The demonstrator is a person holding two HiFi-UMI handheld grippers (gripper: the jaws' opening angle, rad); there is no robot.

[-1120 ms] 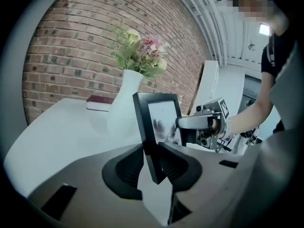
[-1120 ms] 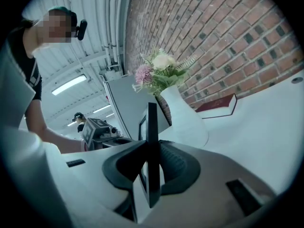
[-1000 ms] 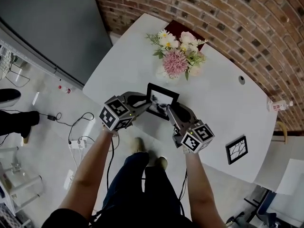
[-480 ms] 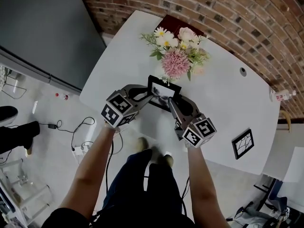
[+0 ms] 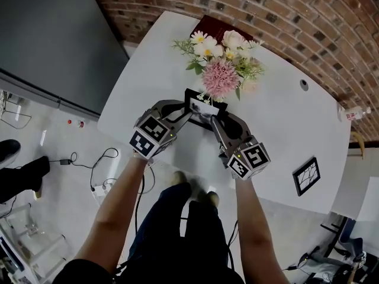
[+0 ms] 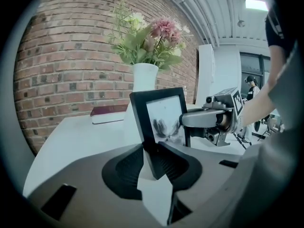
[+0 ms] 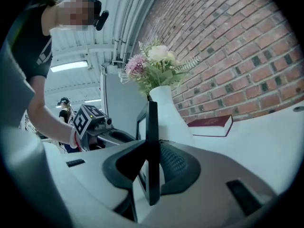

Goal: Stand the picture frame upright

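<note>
A black picture frame (image 5: 200,107) with a grey print stands nearly upright on the white table (image 5: 278,129), just in front of the flower vase. My left gripper (image 5: 188,118) is shut on its left edge. In the left gripper view the frame (image 6: 161,122) rises from between the pads (image 6: 154,163). My right gripper (image 5: 214,122) is shut on the opposite edge. In the right gripper view the frame (image 7: 152,141) shows edge-on between the pads (image 7: 153,167). Each gripper shows in the other's view: the right one (image 6: 209,120) and the left one (image 7: 102,127).
A white vase of pink and white flowers (image 5: 220,76) stands right behind the frame. A dark red book (image 5: 213,27) lies at the far table edge by the brick wall. A second small frame (image 5: 308,175) lies flat at the right. The table's near edge is under my hands.
Both grippers have carried the frame away from me toward the vase. It now looks steeper and narrower from above. The grips have not changed.
</note>
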